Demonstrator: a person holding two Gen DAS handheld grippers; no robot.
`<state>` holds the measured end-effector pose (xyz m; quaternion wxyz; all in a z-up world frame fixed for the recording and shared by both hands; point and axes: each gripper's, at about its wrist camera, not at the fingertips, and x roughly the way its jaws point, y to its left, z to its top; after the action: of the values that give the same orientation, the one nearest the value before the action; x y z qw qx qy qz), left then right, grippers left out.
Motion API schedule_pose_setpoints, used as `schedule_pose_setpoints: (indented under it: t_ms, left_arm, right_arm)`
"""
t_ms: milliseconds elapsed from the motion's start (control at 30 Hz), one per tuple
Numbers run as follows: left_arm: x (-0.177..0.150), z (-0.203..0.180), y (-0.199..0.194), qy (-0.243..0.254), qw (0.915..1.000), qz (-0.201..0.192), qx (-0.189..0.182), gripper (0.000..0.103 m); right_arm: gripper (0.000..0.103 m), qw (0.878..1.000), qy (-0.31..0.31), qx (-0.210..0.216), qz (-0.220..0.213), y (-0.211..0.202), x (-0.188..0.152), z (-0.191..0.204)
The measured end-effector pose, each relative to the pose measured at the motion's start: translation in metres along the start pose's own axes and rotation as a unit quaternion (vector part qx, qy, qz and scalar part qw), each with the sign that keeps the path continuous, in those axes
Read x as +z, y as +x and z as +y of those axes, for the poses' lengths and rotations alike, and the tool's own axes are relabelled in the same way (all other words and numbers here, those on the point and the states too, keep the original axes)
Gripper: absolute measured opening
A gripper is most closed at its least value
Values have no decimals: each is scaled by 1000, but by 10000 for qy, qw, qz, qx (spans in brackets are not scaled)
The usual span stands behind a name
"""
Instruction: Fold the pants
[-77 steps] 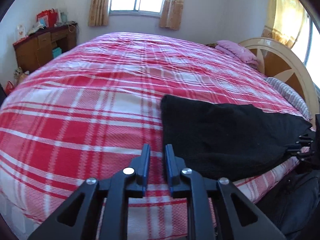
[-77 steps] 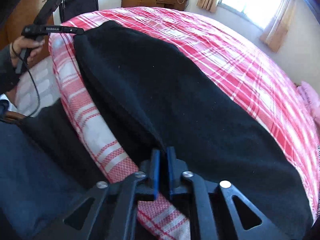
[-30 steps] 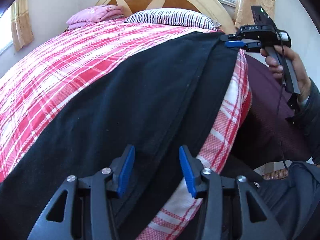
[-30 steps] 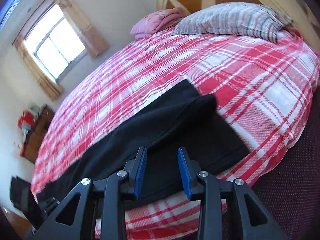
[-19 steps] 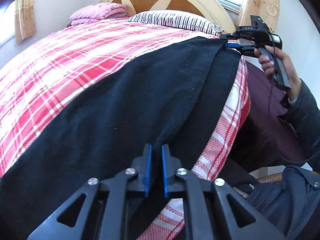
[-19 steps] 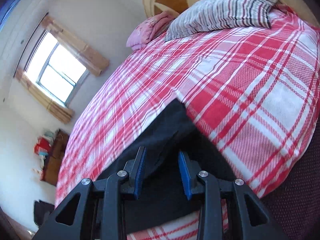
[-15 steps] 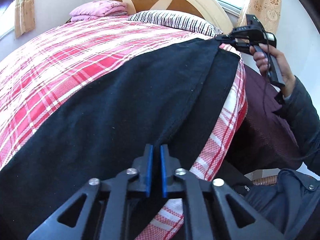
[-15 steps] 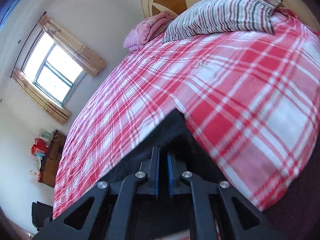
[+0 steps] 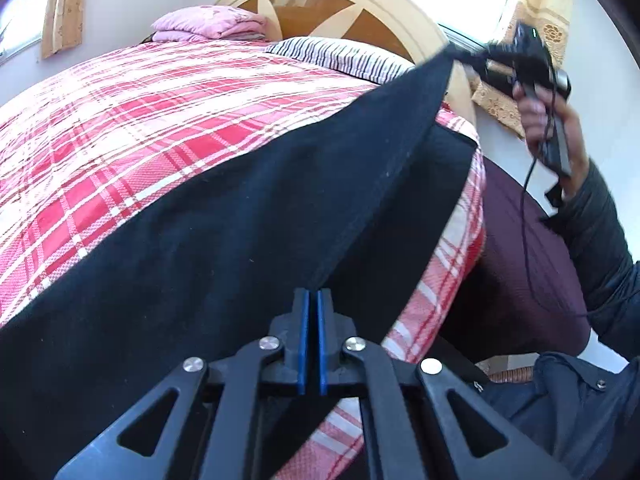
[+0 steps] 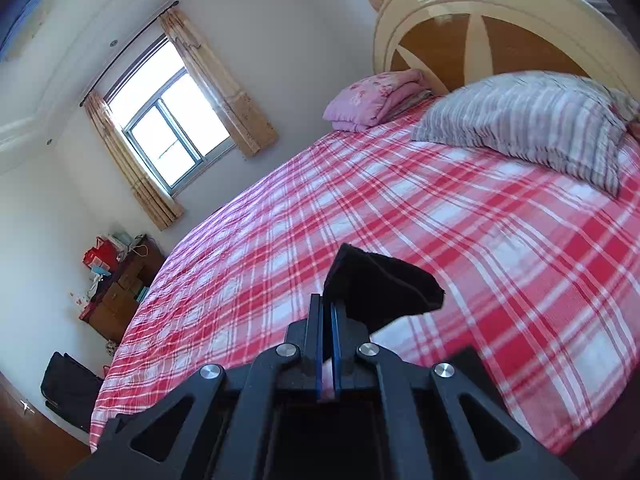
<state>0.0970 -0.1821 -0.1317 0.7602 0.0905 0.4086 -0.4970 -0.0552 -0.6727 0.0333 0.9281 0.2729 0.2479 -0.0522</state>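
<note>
Both tongs, left tongs [image 9: 311, 312] and right tongs [image 10: 326, 320], are clamped on the soft, limp pants [image 9: 224, 240]; hold the near edge.

A bed [image 10: 460, 216] under a red-and-white plaid cover fills the pale-walled room — arched wooden headboard [image 10: 480, 36], striped pillow [image 10: 532, 120] and folded pink blanket [image 10: 376, 100] at its head. Daylight enters a curtained window [image 10: 168, 120]; a cluttered wooden dresser [image 10: 120, 288] stands in the far corner.

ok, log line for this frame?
left tongs: shut on black fabric pants | right tongs: shut on pants | edge lifted off red plaid bedspread
</note>
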Motion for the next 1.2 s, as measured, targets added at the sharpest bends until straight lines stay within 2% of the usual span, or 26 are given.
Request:
schedule_pose_setpoints:
  t_ms: [133, 267, 433, 567, 667, 733, 800, 833, 867, 900, 933, 1067, 1100, 1133, 1200]
  left_arm:
    - [-4, -5, 3, 66, 9999, 96, -68, 4]
    - [-5, -11, 3, 136, 9998, 117, -63, 4]
    - [-6, -13, -6, 185, 9996, 109, -191, 4]
    - [-9, -14, -8, 208, 9992, 140, -299, 4]
    - [-12, -12, -8, 186, 9995, 105, -234, 4]
    - [-13, -11, -12, 237, 9997, -35, -35, 4]
    - [-12, -10, -13, 230, 9996, -109, 95, 5]
    - [-12, -10, -14, 273, 9992, -178, 237, 7]
    - [-12, -13, -13, 379, 9986, -194, 319, 8]
    - [-13, -15, -11, 460, 9982, -165, 342, 12]
    - [-13, -18, -9, 528, 9978, -132, 382, 14]
    - [-14, -28, 4, 804, 9957, 53, 465, 16]
    - [-13, -30, 9, 900, 9944, 115, 544, 24]
    - [-12, -34, 14, 1054, 9917, 159, 722, 42]
    - [-10, -41, 20, 1326, 9849, 91, 1113, 58]
  right_arm:
    - [3, 9985, 487, -148, 206, -11, -36, -54]
    - [3, 9954, 924, 0, 249, -16, -61, -84]
    - [3, 9969, 722, 147, 271, -17, -63, -73]
    - [3, 9968, 691, -190, 355, -19, -69, -74]
    - [3, 9947, 790, -328, 573, -11, -73, -84]
    - [4, 9936, 868, -319, 654, -10, -73, -82]
    - [12, 9945, 689, -468, 638, -14, -73, -71]
    - [30, 9952, 574, -494, 621, -17, -74, -64]
    - [54, 9959, 517, -435, 602, -20, -75, -58]
    - [62, 9964, 536, -357, 551, -23, -76, -54]
    - [64, 9969, 545, -276, 492, -26, -77, -51]
    - [64, 9974, 435, -141, 562, -23, -81, -41]
    - [64, 9972, 436, -143, 598, -20, -82, -41]
    - [64, 9969, 454, -138, 623, -18, -83, -41]
    - [64, 9964, 497, -93, 675, -14, -86, -42]
